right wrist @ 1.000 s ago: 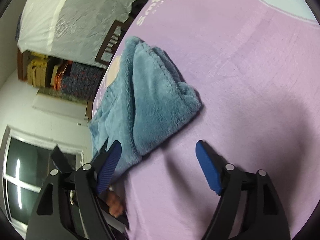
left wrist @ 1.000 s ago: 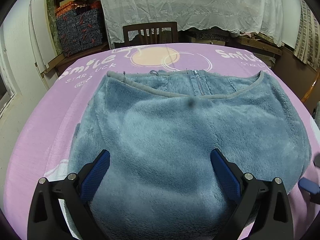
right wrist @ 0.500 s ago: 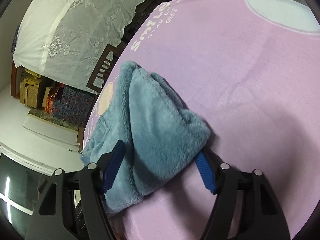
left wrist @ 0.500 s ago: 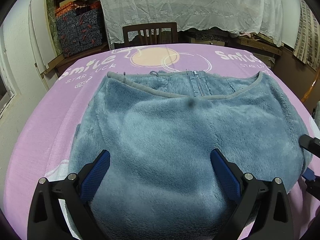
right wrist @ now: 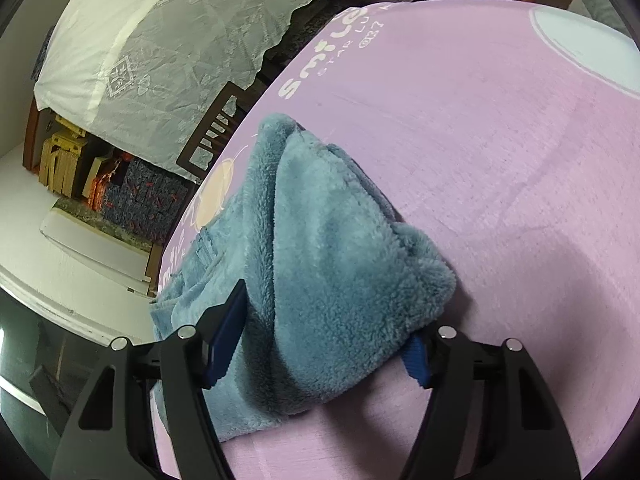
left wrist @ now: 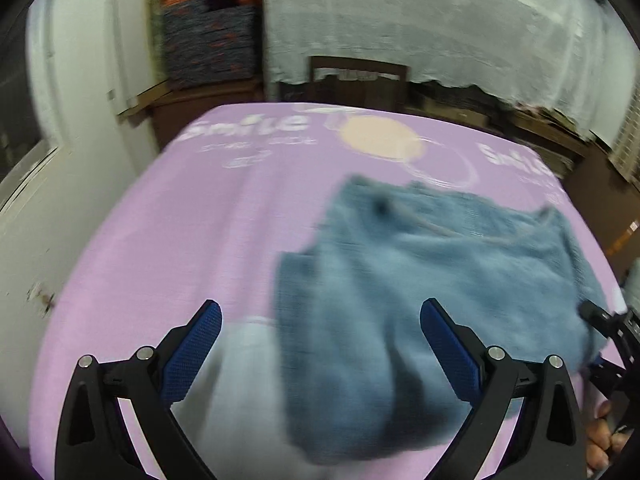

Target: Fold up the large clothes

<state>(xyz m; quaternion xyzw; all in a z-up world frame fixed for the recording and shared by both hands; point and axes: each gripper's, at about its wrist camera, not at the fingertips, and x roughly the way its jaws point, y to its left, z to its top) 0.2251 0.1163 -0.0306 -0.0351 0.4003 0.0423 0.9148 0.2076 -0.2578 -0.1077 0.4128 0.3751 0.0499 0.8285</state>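
Left wrist view, blurred: white wall and door at far left; stacked patterned boxes [left wrist: 210,46] behind; a dark wooden chair [left wrist: 358,80] under a white lace cloth [left wrist: 440,16] at the far edge of the tabletop [left wrist: 180,232], which is covered in pink fabric printed "Smile". Left tool [left wrist: 320,346] released, blue pads spread wide, holding nothing; its left pad is over bare pink cover, its right pad over the garment. Blue-grey fleece garment [left wrist: 420,300] lies folded on the right half of the tabletop, grey trim along its far edge. Right tool visible at the far right edge, at the garment's right end, with fingers of the person's hand below. Right wrist view: lace cloth [right wrist: 180,52] and chair [right wrist: 216,132] upper left; fleece garment [right wrist: 332,264] bunched between the pads of the right tool [right wrist: 320,344], blue pads on either side of the thick fold, grasping that end; bare pink tabletop [right wrist: 520,160] to the right.
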